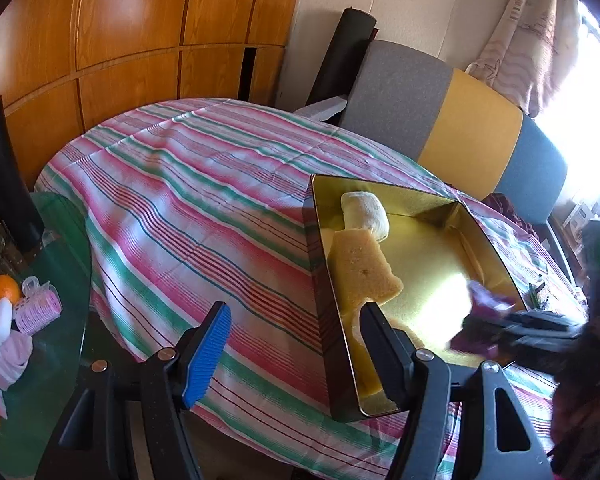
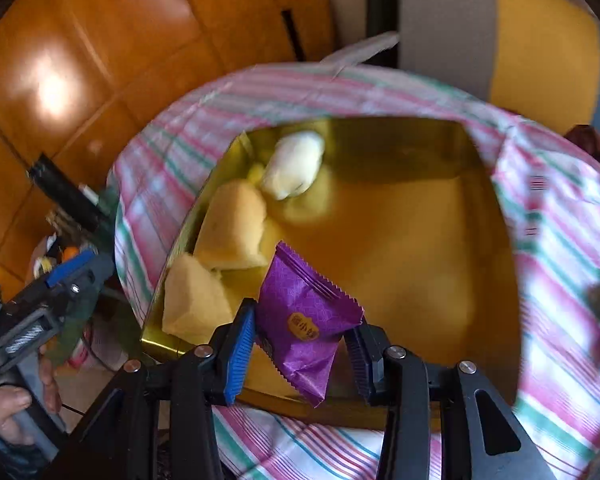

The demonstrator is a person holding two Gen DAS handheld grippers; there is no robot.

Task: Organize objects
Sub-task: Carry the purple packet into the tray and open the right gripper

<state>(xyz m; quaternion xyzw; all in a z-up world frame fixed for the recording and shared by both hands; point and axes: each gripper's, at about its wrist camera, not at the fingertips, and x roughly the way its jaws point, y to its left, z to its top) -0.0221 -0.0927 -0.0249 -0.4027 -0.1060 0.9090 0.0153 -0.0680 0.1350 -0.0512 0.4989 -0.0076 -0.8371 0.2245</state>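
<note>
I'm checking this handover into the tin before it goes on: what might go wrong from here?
1. The right gripper pinches the purple foil snack packet only at its sides; the crinkly wrapper may slip out early.
2. The open gold metal tin sits near the edge of the striped tablecloth; a knock might shift it.
3. The yellow cake pieces crowd one side, so the packet may land on them.
</note>
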